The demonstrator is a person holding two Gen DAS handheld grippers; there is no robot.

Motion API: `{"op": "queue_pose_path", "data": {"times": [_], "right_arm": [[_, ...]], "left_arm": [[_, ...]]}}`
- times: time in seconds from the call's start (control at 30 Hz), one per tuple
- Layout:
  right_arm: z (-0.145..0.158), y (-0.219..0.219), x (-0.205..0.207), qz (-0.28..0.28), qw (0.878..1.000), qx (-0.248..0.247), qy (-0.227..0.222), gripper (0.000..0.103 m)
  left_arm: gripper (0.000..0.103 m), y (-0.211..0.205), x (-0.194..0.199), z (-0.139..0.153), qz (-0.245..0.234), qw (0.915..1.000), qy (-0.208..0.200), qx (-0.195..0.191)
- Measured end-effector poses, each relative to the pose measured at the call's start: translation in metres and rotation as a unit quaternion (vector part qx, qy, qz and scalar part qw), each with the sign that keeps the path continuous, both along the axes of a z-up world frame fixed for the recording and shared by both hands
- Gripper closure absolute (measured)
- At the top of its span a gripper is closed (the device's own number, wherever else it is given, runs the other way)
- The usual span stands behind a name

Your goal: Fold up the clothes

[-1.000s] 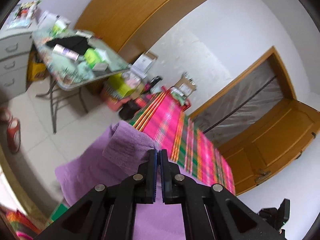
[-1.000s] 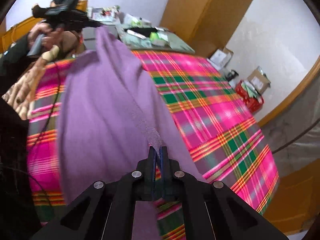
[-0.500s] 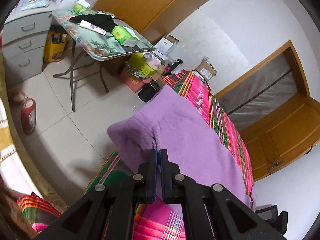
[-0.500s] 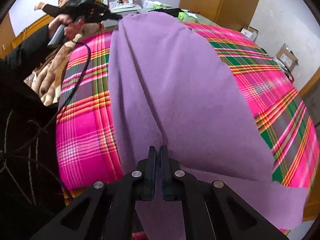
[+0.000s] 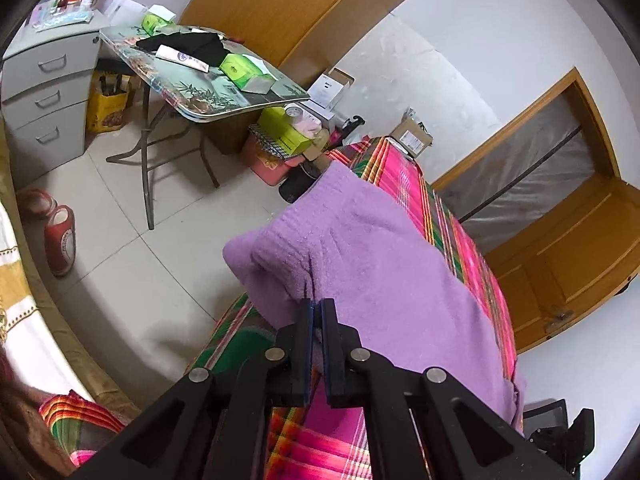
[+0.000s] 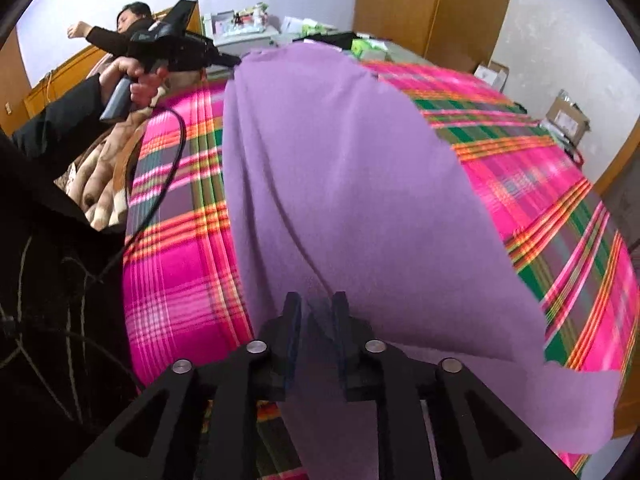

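Note:
A purple fleece garment (image 6: 344,184) lies stretched along a bed with a pink and green plaid cover (image 6: 532,168). My left gripper (image 5: 317,306) is shut on one end of the garment (image 5: 368,264), near the bed's edge by the floor. My right gripper (image 6: 316,300) has its jaws apart, with the other end of the garment lying between them. The left gripper also shows in the right wrist view (image 6: 224,58), held in a hand at the far end of the garment.
A folding table (image 5: 208,108) with tissue boxes and dark cloth stands on the tiled floor beside a grey drawer unit (image 5: 44,92). Boxes and bags (image 5: 288,136) crowd the bed's corner. A wooden wardrobe (image 5: 312,4) and door (image 5: 568,256) line the walls. Red slippers (image 5: 60,236) lie on the floor.
The garment came down from hanging in the air to lying stretched along the bed. My right gripper's jaws have parted from shut. My left gripper stays shut on its end.

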State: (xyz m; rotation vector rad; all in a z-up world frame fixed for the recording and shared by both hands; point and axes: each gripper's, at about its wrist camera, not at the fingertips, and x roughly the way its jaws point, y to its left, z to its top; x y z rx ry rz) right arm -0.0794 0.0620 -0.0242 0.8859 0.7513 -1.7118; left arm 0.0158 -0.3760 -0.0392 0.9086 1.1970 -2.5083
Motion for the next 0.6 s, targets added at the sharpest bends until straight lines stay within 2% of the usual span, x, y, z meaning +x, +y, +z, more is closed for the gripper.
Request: {"op": "queue_pose_path", "data": {"times": [0.2,0.23,0.27,0.3,0.53,0.6], "right_arm": [[-0.002,-0.011,0.005,0.013,1.0,-0.018,-0.004,0.073],[-0.005,-0.015,0.007,0.015,1.0,-0.015,-0.006,0.077],[-0.008,-0.018,0.007,0.017,1.0,-0.012,-0.008,0.093],[-0.007,-0.019,0.007,0.015,1.0,-0.013,-0.007,0.099],[0.005,-0.019,0.007,-0.004,0.999,-0.039,0.003,0.101],[0.007,-0.019,0.007,-0.008,0.999,-0.043,0.003,0.101]], "left_arm": [[0.099,-0.003,-0.002,-0.002,0.018,0.9997,-0.01,0.012],[0.1,-0.003,-0.003,0.0,0.018,0.9997,-0.012,0.006],[0.101,-0.002,-0.004,0.002,0.019,0.9998,-0.012,0.0],[0.102,-0.001,-0.005,0.004,0.018,0.9998,-0.011,-0.005],[0.102,0.001,-0.004,0.035,0.017,0.9988,0.025,-0.04],[0.102,-0.001,-0.003,0.036,0.013,0.9985,0.029,-0.044]]}}
